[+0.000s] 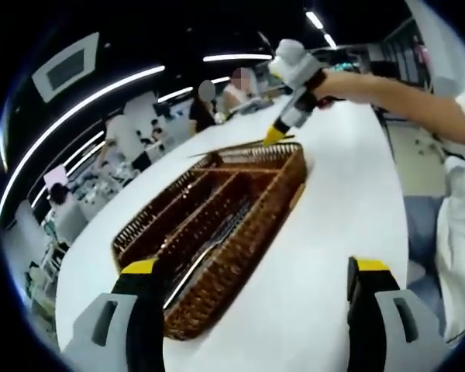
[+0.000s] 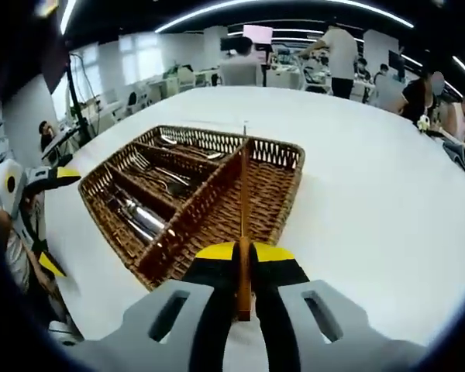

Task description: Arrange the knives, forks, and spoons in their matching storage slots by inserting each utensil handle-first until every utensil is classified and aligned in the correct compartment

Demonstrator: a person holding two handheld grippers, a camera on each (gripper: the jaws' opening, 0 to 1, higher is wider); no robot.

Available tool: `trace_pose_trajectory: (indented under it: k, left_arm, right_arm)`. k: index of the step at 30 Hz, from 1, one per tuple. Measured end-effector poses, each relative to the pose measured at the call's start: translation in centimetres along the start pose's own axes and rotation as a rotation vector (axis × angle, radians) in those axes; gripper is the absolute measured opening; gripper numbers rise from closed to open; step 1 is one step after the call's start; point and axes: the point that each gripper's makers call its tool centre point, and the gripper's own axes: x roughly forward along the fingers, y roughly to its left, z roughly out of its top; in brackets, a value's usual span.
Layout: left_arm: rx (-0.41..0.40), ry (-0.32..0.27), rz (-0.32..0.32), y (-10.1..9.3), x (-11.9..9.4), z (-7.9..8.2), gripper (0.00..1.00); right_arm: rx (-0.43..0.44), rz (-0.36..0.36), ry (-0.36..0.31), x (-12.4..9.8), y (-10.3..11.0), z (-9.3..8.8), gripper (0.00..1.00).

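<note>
Right gripper clamped on wooden-handled utensil over basket, left gripper jaws apart; align before lowering

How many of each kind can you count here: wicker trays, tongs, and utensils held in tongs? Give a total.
Wicker tray: 1
Tongs: 2 (left tongs, open; right tongs, shut)
Wooden-handled utensil held in the right tongs: 1
Total: 4
</note>
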Motion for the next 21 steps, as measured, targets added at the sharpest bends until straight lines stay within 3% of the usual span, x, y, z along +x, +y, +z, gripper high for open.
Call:
trace_pose_trajectory:
  k: [5,8,13,21]
  left_arm:
    - [0.006,-0.003,-0.003,-0.5,-0.3,0.0,1.0]
    - [0.002,0.001,-0.007,-0.5,-0.2,-0.2,1.0]
    - [0.007,0.012,-0.01,-0.2,-0.3,-0.6,1.0]
    - [0.005,0.01,-0.011,-0.4,-0.5,-0.7,1.0]
  right_arm:
    - [0.0,-0.057,0.054,0.1,0.9,-0.3,0.06]
    - [0.051,-0.09,0.093,-0.2,1.1,-0.9,0.06]
    - [0.079,-0.098,0.13,-0.2,1.4,-1.2,0.06]
    - [0.125,-0.12,0.201,1.8,1.3,-1.0,0.06]
